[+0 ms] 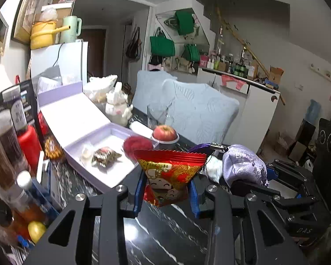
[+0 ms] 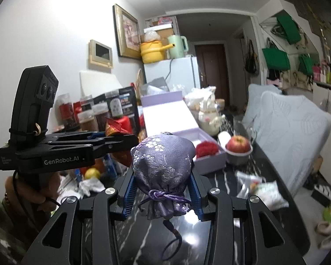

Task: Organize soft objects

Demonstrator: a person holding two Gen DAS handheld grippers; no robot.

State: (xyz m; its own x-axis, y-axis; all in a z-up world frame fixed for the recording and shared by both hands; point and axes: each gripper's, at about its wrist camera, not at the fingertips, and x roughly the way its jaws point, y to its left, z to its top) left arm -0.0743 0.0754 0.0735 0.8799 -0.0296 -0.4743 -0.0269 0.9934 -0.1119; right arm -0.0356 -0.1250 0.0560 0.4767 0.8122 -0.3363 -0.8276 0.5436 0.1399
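On the left, a shallow lavender cardboard gift box (image 1: pixel 103 154) with its lid hinged up is lying open on the black marble-patterned table (image 1: pixel 165 231); a small gold-and-red wrapped trinket (image 1: pixel 104 155) is resting inside it and a fluffy red pom-pom (image 1: pixel 138 145) is sitting at its near right corner. Just this side of that corner, the left gripper (image 1: pixel 168 190) is being held above the table with its blue-padded jaws clamped on a crinkly red-and-gold foil snack packet (image 1: pixel 171 174) printed with a cartoon child. The packet is being carried upright, serrated top edge uppermost, its long axis pointing roughly toward the box.

Further right, the right gripper (image 2: pixel 163 194) is closed around a plump purple brocade drawstring pouch (image 2: pixel 163 165) with silver blossoms. The pouch is being pinched just above its knotted cord, with the bulging body pointing forward and the loose cord dangling beneath.

The box is lying ahead and to the left of both claws. The left gripper is judged to be the nearer of the two, with the packet nearly over the box's near edge, while the pouch is being held well to the right of it, with a red apple (image 2: pixel 238 144) in a small bowl just right of the box, beside its path. A short forward-left carry is being called for from each hand.
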